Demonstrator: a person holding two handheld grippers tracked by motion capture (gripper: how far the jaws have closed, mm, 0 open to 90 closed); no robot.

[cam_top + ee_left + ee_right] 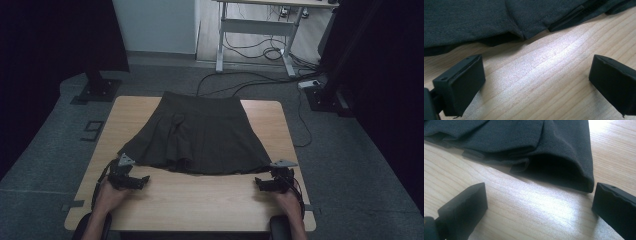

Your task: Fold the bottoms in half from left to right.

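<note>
A dark pleated skirt point(197, 135) lies flat on the wooden table point(200, 200), waistband at the far side, hem toward me. My left gripper point(131, 179) rests on the table just short of the hem's left corner, jaws open with bare wood between them; in the left gripper view the skirt's hem point(499, 27) lies a little beyond the fingertips point(461, 85). My right gripper point(267, 183) sits near the hem's right corner, open too; in the right gripper view the folded hem corner point(574, 170) lies just ahead of the fingertips point(466, 205), untouched.
A strip of bare table runs along the near edge between my hands. Beyond the table, cables point(260, 80) trail over grey carpet, a white desk frame point(260, 30) stands at the back, and black stand bases point(97, 90) flank the far corners.
</note>
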